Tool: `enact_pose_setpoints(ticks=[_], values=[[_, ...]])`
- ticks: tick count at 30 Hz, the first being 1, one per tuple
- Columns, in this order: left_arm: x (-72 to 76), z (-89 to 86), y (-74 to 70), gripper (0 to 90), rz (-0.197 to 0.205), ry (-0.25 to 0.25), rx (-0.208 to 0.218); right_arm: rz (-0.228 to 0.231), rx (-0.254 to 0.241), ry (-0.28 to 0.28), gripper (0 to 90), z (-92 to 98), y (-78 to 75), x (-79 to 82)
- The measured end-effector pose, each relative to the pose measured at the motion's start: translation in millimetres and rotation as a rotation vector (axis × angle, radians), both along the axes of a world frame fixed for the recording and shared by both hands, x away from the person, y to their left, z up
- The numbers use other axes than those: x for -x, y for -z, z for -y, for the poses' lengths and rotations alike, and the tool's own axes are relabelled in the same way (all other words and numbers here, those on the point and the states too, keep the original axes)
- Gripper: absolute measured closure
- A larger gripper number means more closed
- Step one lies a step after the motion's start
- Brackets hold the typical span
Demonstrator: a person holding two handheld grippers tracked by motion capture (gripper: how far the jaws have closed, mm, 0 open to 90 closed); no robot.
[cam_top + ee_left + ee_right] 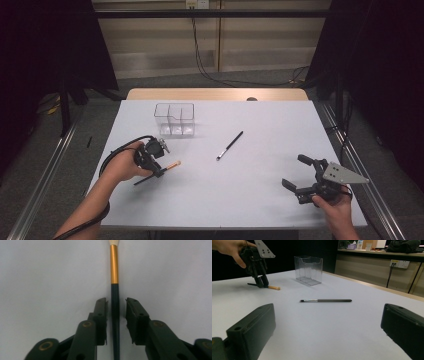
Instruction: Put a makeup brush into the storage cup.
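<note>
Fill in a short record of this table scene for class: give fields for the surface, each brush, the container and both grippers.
surface: pale table
gold-banded brush: lies flat between the left gripper's jaws, a slim gap at each side
left gripper: not yet clamped
grey brush: lies mid-table, untouched
container: clear box with dividers, upright at the far left
right gripper: jaws wide, nothing between them, near the right edge

Clear plastic organizer (174, 119) upright toward the far left of the pale bench (260, 190), split into compartments. Slim black brush (230, 145) with silver ferrule lying flat mid-bench, well apart from it. Black cables (205, 65) hang down the back wall to the floor.
</note>
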State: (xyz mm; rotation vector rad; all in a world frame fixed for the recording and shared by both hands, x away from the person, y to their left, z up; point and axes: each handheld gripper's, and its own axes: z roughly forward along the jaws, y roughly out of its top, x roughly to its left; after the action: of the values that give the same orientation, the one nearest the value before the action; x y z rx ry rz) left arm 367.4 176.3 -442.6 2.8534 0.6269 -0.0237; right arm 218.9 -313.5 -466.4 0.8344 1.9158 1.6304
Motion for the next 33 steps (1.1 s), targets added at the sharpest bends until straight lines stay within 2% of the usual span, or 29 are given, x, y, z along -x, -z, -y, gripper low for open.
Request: enact_pose_setpoints(ticks=[3,10,22,33], values=[[-0.6,2.1,-0.3,76.3,-0.009,0.008,-0.018,0.000,0.001,0.000,0.0,-0.1,-0.1,0.0],[-2.6,3.2,0.9,83.2,-0.023,0.001,-0.027,0.001,0.001,0.000,0.0,0.2,-0.1,0.2],[-0.4,4.6,0.8,83.4,-0.008,0.008,-0.040,0.000,0.004,-0.001,0.0,-0.4,0.0,0.2],[-0.1,1.8,0.0,83.4,0.000,-0.038,-0.006,0.002,0.001,0.001,0.0,0.7,-0.3,0.5]])
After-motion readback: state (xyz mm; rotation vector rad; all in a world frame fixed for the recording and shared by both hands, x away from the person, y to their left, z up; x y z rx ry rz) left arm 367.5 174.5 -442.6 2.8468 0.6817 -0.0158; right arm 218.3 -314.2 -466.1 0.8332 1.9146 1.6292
